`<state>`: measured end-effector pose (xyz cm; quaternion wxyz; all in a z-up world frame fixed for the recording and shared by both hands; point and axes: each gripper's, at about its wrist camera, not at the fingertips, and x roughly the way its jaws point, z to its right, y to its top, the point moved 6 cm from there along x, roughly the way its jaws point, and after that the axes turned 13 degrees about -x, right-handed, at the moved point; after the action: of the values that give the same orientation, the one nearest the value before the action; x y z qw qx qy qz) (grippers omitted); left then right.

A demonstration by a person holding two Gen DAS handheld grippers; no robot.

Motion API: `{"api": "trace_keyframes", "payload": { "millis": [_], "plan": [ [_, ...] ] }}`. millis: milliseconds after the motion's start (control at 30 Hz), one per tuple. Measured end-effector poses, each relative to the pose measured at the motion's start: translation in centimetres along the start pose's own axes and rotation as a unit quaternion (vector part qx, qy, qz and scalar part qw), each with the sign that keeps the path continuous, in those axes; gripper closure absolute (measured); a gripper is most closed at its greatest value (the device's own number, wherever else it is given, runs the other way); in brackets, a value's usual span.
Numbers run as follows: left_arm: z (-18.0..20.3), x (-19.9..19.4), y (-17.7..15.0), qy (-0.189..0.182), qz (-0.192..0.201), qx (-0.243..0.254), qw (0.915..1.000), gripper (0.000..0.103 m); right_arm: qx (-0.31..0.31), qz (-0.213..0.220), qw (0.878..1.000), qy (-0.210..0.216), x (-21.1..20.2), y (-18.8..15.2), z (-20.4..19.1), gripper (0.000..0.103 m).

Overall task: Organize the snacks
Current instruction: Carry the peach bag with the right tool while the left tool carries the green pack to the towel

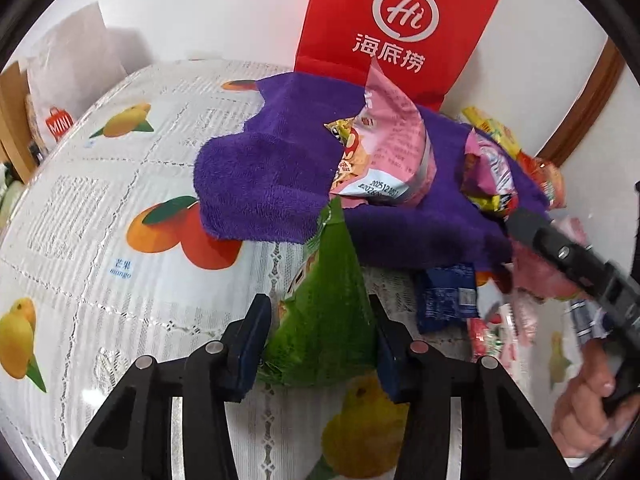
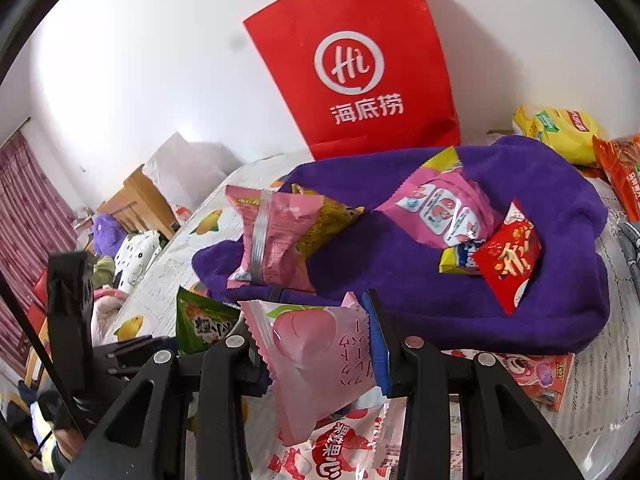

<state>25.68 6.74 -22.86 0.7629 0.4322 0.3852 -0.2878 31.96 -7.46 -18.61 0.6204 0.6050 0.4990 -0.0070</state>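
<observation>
Right now both tongs are busy. The left gripper [image 1: 320, 344] has its two blue-padded fingers clamped on a green snack packet [image 1: 324, 316], held up above the fruit-print tablecloth [image 1: 100, 240], its pointed corner reaching toward the purple towel [image 1: 260, 184]. The right gripper [image 2: 316, 356] is closed on a pink peach-print packet [image 2: 316, 360], which stands tilted between the fingers; from the left wrist view that gripper [image 1: 532, 232] shows only as a dark blurred bar on the right, with the person's hand [image 1: 584, 404] behind it.

The purple towel lies in a loose heap on the table, in front of a red paper bag [image 2: 360, 64] that stands upright against the white wall. On the towel rest several snacks: a pink packet with a silver seam [image 2: 272, 240] leaning against a yellow one [image 2: 324, 224], and, well apart to the right, a pink pouch with small pictures [image 2: 444, 208] touching a small red packet [image 2: 508, 260]. Beyond the towel's far right edge sit a yellow bag [image 2: 560, 128] and an orange-red bag [image 2: 620, 172].

Below the right gripper a white strawberry-print packet [image 2: 332, 452] lies on the cloth, and a flat pink box [image 2: 540, 376] lies just beside the towel's near edge. A dark blue packet [image 1: 448, 296] sits by the towel too, possibly tucked partly under it; the blur makes that hard to judge.
</observation>
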Motion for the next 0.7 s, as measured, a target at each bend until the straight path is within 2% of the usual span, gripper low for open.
{"api": "trace_keyframes", "payload": {
  "millis": [100,200,300,500,600,700],
  "plan": [
    [0.0,-1.0,0.1,-0.020,-0.007,0.001,0.9998,0.058,-0.010,-0.002,1.000,-0.003,0.2,-0.1,-0.4,0.065],
    [0.4,-2.2,0.9,-0.027,-0.001,0.012,0.9996,0.058,-0.004,0.007,1.000,0.008,-0.2,0.2,-0.6,0.065],
    [1.0,-3.4,2.3,-0.028,0.007,0.029,0.9992,0.058,0.002,0.006,1.000,0.000,-0.7,0.9,-0.8,0.065],
    [3.2,-5.4,6.7,-0.046,0.031,0.040,0.9977,0.058,-0.024,0.012,0.999,-0.028,-2.7,5.2,-2.6,0.065],
    [4.3,-5.9,8.8,-0.039,0.039,0.046,0.9974,0.058,-0.037,-0.006,0.997,-0.064,-3.1,7.5,-2.7,0.065],
    [5.9,-6.1,11.1,-0.028,0.047,0.062,0.9966,0.058,-0.033,-0.008,0.997,-0.074,-3.9,10.2,-2.1,0.065]
  ]
}}
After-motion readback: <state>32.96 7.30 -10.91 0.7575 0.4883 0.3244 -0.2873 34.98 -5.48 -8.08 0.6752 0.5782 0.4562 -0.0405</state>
